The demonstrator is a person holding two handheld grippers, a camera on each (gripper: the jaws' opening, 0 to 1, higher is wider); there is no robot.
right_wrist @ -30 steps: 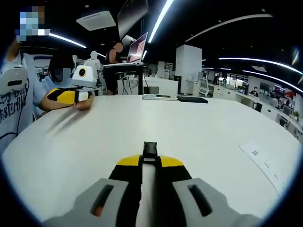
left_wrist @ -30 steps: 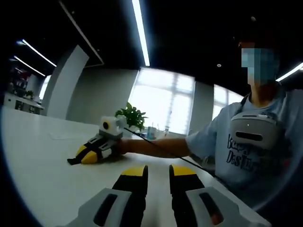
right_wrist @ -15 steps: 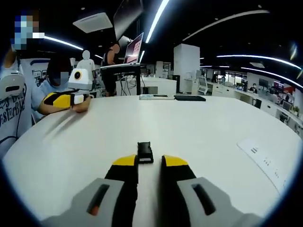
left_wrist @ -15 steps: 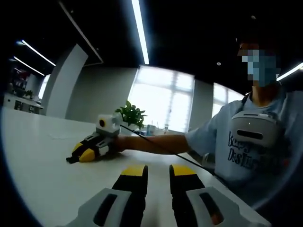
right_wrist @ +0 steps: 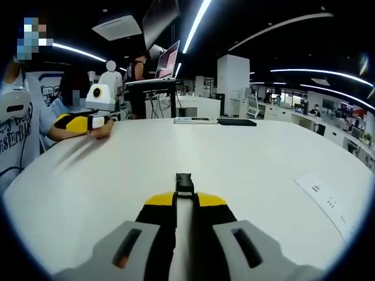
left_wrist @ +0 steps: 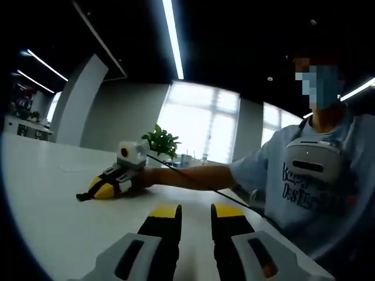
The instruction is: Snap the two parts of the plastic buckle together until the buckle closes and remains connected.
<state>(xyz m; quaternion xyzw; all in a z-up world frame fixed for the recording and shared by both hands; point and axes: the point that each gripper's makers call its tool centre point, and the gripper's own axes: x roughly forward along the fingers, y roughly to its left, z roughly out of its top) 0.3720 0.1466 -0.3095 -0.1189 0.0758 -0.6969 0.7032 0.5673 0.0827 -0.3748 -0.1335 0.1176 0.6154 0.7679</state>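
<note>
The white worktop (right_wrist: 263,170) is the biggest thing here, round-edged and stretching away toward an open office. A person (left_wrist: 310,175) in a pale printed shirt sits at its rim, one arm stretched out over the surface.

In the right gripper view, the right tongs (right_wrist: 186,199) lie low over the worktop, yellow-tipped and drawn close together, pinching the black plastic buckle (right_wrist: 185,185) — the piece juts forward from between the tips, near the middle of the worktop. The left tongs (right_wrist: 76,121) show at far left, held in a hand near the worktop's edge, well apart from the buckle. A printed paper sheet (right_wrist: 328,202) lies flat off to the right.

In the left gripper view, the left tongs (left_wrist: 196,213) stand parted, a bare gap between the tips and nothing in them. Across the worktop the right tongs (left_wrist: 96,190) rest on the surface with a small dark piece poking out at the tip. A potted plant (left_wrist: 161,142) stands behind, before a bright window.
</note>
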